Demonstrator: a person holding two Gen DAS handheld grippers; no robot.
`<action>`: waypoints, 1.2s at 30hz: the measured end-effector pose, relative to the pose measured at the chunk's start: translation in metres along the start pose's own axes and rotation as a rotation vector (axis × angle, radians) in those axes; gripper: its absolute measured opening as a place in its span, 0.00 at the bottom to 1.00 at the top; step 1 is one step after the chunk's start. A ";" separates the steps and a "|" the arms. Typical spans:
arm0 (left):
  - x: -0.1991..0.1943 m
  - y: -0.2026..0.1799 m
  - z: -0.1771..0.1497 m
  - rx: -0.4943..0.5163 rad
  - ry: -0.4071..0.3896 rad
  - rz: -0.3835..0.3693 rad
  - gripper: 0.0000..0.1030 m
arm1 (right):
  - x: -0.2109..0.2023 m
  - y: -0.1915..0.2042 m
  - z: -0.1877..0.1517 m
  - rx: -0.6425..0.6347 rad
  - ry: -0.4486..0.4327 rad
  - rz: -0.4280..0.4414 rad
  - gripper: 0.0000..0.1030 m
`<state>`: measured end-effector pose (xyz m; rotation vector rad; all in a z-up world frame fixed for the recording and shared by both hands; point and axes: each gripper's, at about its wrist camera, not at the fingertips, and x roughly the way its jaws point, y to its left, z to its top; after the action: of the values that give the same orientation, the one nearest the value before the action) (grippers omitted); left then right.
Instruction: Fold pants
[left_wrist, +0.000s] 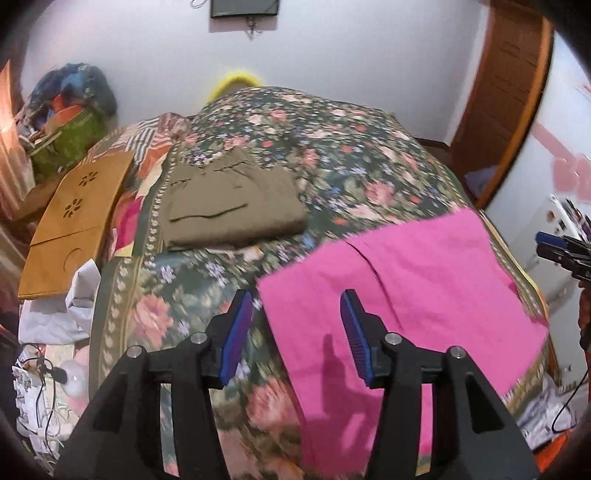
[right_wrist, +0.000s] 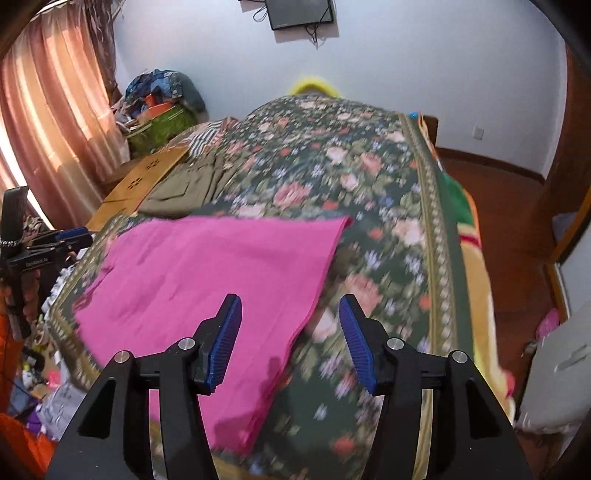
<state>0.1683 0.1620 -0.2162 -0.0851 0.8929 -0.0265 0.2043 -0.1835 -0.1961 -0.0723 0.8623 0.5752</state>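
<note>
Pink pants lie flat on the floral bed, near its front edge. The left gripper and right gripper hover above with fingers spread, empty. The fabric is probably light, limp and thin; pinch corners or hems.

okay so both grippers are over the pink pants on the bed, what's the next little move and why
Probably lower both open grippers onto the near edge of the pink pants. The left gripper and right gripper hold nothing, and the pants lie flat, only partly folded, unlike the folded olive pants beyond.
</note>
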 end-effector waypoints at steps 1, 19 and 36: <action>0.008 0.005 0.005 -0.012 0.009 0.004 0.48 | 0.005 -0.003 0.006 -0.002 -0.006 -0.006 0.50; 0.113 0.048 0.013 -0.243 0.232 -0.163 0.48 | 0.110 -0.046 0.050 0.071 0.107 0.066 0.50; 0.125 0.041 0.002 -0.233 0.235 -0.295 0.43 | 0.145 -0.052 0.049 0.138 0.121 0.182 0.10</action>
<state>0.2477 0.1961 -0.3158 -0.4382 1.1097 -0.2110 0.3385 -0.1488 -0.2790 0.0988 1.0309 0.6849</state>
